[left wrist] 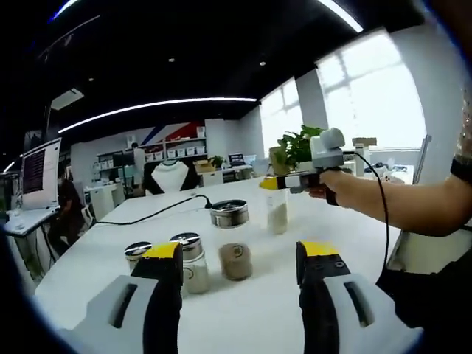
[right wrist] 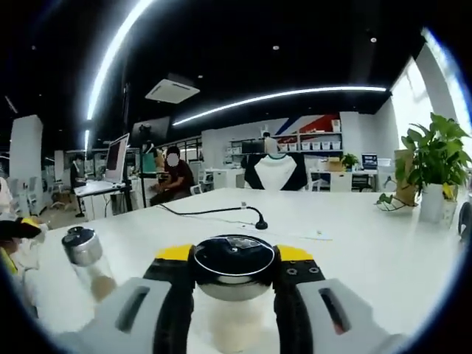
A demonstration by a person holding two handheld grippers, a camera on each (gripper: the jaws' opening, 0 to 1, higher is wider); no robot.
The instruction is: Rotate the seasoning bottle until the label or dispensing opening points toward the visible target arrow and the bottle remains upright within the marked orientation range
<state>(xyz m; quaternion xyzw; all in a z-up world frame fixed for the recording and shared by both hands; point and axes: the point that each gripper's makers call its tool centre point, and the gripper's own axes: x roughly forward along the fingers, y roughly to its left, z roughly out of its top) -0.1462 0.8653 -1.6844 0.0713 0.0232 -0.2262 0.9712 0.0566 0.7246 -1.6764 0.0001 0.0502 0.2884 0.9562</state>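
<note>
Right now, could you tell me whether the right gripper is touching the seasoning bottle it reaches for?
Touching. In the right gripper view, the right gripper has both yellow-tipped jaws pressed against the sides of the seasoning bottle, just under its metal cap, with no gap showing.

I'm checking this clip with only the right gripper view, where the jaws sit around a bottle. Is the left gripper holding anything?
Observer: No. The left gripper is open, with nothing between its jaws.
Operator: Is the gripped bottle tilted?
Observer: From the side, the seasoning bottle looks upright in the right gripper.
Operator: Any other bottles nearby?
Observer: Four jars sit on the table ahead of the left gripper.
</note>
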